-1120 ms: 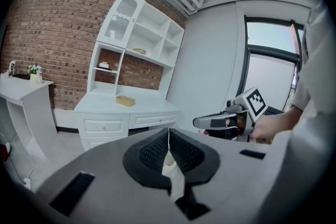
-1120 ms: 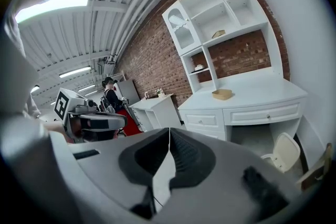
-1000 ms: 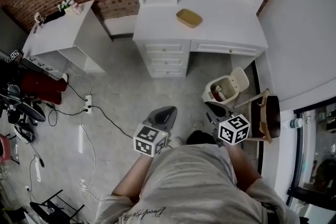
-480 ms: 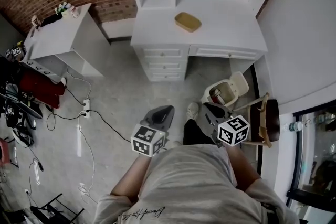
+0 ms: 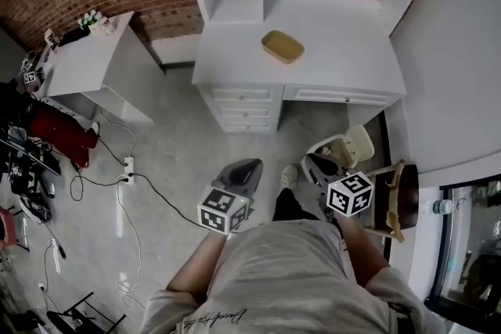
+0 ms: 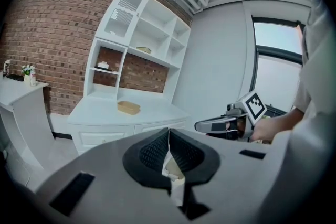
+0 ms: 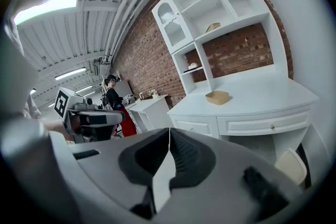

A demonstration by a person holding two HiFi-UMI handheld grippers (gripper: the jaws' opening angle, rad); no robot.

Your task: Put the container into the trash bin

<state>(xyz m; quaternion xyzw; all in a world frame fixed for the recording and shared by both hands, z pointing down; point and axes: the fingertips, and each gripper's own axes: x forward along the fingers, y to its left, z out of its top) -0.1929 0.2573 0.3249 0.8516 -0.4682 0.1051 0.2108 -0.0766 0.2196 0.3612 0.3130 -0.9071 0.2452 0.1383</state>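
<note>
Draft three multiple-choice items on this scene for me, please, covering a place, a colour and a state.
1. Where is the container?
A. in a gripper
B. on the desk
C. on the floor

2. What colour is the desk?
A. white
B. black
C. red

3. What state is the left gripper in?
A. open
B. shut on the container
C. shut and empty

Answers:
1 B: the head view shows it lying on the desk's top.
2 A: its top and front are white in every view.
3 C: in the left gripper view the jaws meet with nothing between them.
</note>
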